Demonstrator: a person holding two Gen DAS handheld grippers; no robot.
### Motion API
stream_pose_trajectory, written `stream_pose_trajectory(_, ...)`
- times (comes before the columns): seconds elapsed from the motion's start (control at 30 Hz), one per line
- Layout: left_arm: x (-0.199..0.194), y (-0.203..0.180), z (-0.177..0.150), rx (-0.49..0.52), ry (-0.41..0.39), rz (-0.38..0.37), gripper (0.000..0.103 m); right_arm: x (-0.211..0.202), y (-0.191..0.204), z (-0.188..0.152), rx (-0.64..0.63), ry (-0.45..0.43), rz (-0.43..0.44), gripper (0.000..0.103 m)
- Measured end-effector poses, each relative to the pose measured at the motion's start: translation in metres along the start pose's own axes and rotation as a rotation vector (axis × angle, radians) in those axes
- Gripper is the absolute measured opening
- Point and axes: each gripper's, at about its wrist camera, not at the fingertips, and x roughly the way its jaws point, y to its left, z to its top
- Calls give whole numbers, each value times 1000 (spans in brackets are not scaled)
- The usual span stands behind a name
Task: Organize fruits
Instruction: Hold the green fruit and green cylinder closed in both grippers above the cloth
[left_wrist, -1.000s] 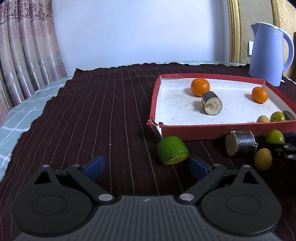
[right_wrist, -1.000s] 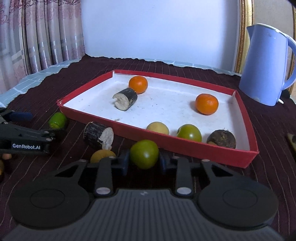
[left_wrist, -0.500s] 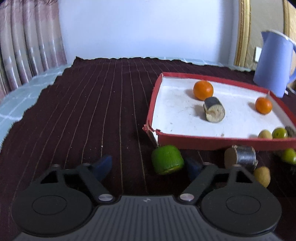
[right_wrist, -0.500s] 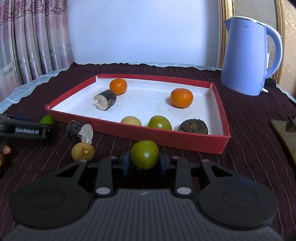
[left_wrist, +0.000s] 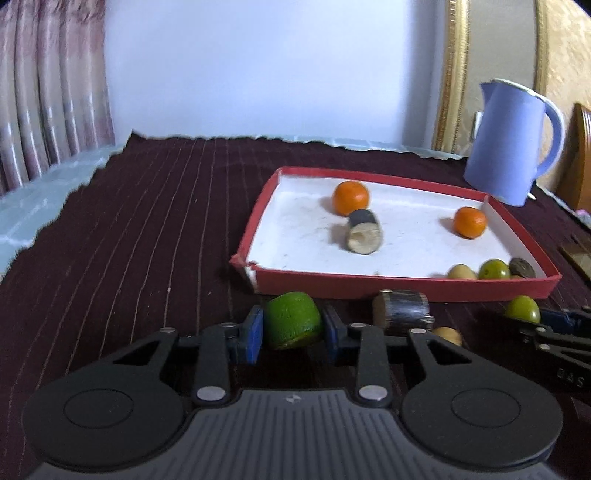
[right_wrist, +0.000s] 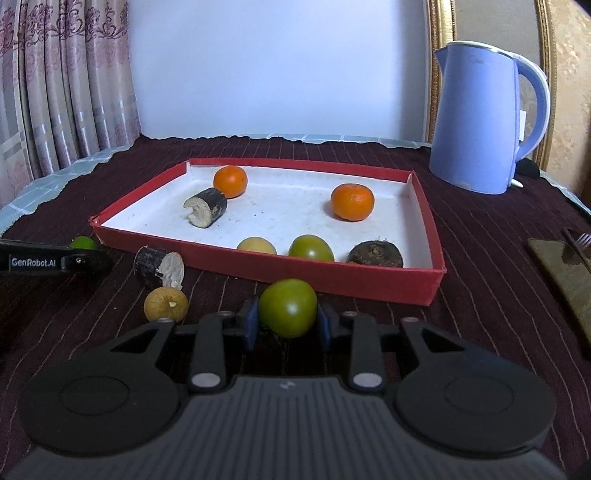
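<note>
Biggest hazard, judged from here: red tray (right_wrist: 432, 284), low front wall right at 12 o'clock of both held fruits. A carry kept too low would catch that wall and shove the tray, or knock a fruit out of its pads.

Left gripper (left_wrist: 291, 332): narrowed onto the cut lime (left_wrist: 291, 319), blue pads (left_wrist: 254, 334) against both flanks. Flat cut face tilted down, rounded skin under the pads, so likely to twist or squirt out under extra squeeze.

Right gripper (right_wrist: 287, 321): clamped on the green fruit (right_wrist: 287, 307), held just short of the tray wall. Smooth and round; a jerk on the lift could roll it free.

Loose on the striped cloth (left_wrist: 129, 229), at 9 to 10 o'clock of the right gripper: dark cane stub (right_wrist: 159, 266) and small yellow fruit (right_wrist: 166, 303), both near enough for a sideways swing to send them rolling.

Against one second ago: left jaws wide then, lime lying free ahead and to the right of centre; now closed onto it, centred. Right gripper already gripping then; view since squared up to the tray, kettle (right_wrist: 480, 118) closer to 1 o'clock.
</note>
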Motion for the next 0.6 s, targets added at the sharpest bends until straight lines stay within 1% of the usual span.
stream_pose_trajectory(0.1,-5,-15,2,33,-19,6,33,-3,-1,-1,6,-3,-6,30)
stream_pose_trajectory(0.33,-6,-36,-1,65,-24,33,33,-8,-5,-5,31,-10,-20,30)
stream_pose_trajectory(0.43,-7,-45,1,69,-30,25,33,-10,-5,-4,44,-19,-23,30)
stream_pose_trajectory(0.5,-6,-51,3,80,-37,22,33,-11,-5,-3,50,-26,-25,30)
stream_pose_trajectory(0.6,-5,-62,6,106,-53,40,33,-12,-5,-1,60,-34,-27,31)
